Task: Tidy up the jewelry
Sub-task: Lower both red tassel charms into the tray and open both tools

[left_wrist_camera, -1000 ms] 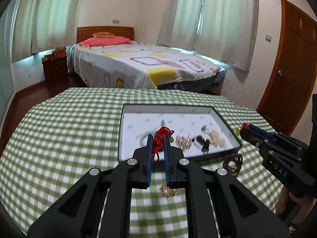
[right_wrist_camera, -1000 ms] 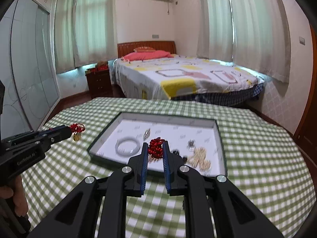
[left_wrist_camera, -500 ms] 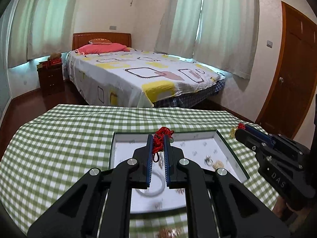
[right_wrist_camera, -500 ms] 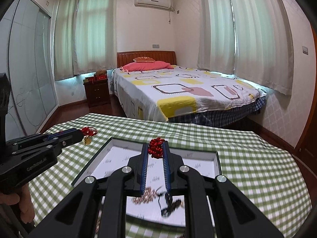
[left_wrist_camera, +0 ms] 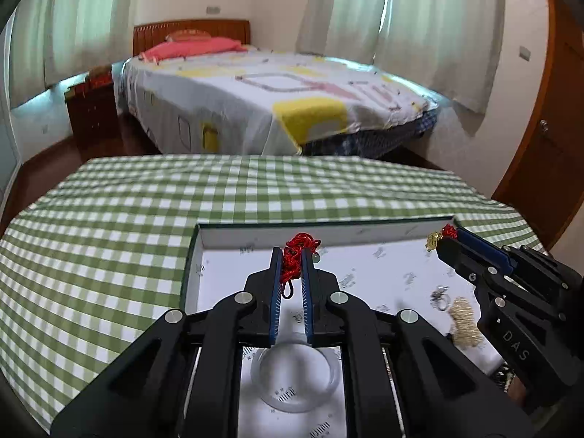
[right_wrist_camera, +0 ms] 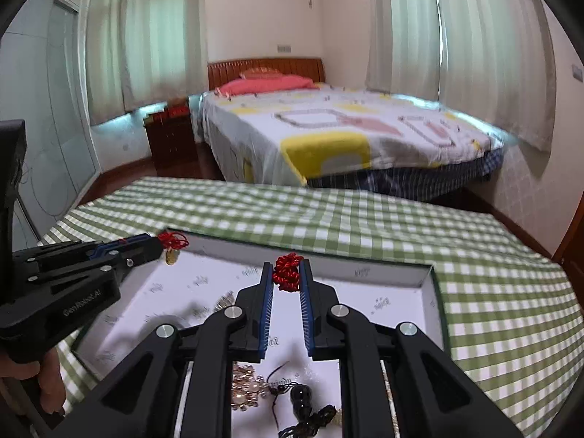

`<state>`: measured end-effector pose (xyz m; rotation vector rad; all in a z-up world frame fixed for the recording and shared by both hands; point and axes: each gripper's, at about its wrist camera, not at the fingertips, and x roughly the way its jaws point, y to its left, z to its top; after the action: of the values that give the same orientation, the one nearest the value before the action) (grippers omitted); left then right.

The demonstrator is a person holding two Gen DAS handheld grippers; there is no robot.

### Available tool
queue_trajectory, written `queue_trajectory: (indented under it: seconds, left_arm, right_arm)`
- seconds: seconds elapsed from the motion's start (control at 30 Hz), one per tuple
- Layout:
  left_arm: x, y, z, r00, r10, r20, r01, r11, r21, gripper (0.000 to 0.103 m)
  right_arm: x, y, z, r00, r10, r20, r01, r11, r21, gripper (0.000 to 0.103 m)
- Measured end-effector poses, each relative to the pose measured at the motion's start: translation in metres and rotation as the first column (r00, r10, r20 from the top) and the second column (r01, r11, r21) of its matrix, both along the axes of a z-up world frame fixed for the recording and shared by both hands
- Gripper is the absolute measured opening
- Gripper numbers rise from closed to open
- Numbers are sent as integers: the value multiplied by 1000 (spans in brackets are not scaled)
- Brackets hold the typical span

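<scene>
My left gripper (left_wrist_camera: pixel 294 253) is shut on a bunch of red cord (left_wrist_camera: pixel 300 244) and hovers over the white tray (left_wrist_camera: pixel 328 233) with a dark green rim. A clear bangle (left_wrist_camera: pixel 295 377) lies in the tray under its fingers. My right gripper (right_wrist_camera: pixel 286 268) is shut on a red cord knot (right_wrist_camera: pixel 286 278) above the same tray (right_wrist_camera: pixel 365 269). Below it lie a pale bead bracelet (right_wrist_camera: pixel 246 388) and dark beads (right_wrist_camera: pixel 303 399). From each view the other gripper (left_wrist_camera: pixel 448 236) (right_wrist_camera: pixel 160 244) shows a red knot with a small gold charm (right_wrist_camera: pixel 171 256) hanging at its tip.
A green checked cloth (left_wrist_camera: pixel 109 255) covers the table. A ring (left_wrist_camera: pixel 440 300) and a gold beaded piece (left_wrist_camera: pixel 465 323) lie at the tray's right side. A hand (right_wrist_camera: pixel 51 383) holds the left gripper's handle. Past the table stand a bed (left_wrist_camera: pixel 273 102) and a wooden door (left_wrist_camera: pixel 547 127).
Both grippers have moved forward and lower with their red cords still gripped. They have gone from short of the tray's near edge to over its inside, with the bangle and beads now beneath them.
</scene>
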<state>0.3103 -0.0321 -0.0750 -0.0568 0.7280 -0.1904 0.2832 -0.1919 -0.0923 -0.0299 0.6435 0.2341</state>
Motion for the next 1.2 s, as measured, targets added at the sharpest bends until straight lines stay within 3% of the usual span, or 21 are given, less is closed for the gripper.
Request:
queue_trajectory:
  seconds: [0.37,0.73,0.77,0.9,1.07,1.2]
  left_arm:
    - [22,-5,-24,996,-5,-87,8,999,39,10]
    - [29,-6,-34,992,10,-122,-3,998,55,12]
    - [29,-6,-35,992,12,-123,-5,998,55,14]
    - [28,-5,-34,993,24,-112,-18,998,57,37]
    - [25,-3,-33,994,31,-105,-24,998,62,49]
    - [23,-1,-33,994,35,-102,-29,998,62,56]
  right_arm:
    - [25,-2,-30,990,-13,-140,9,1000,-30,15]
    - [32,-3,-40,982,-18,-188,11,999,-40,15]
    - [32,-3,-40,982,-19,-189,11,999,-40,16]
    - [32,-2,-40,982,-19,-190,11,999,-43,21]
    - [30,-2,-38,983,-28,-181,21,999,-40,37]
    - [29,-2,-37,984,-27,-175,20,999,-40,43]
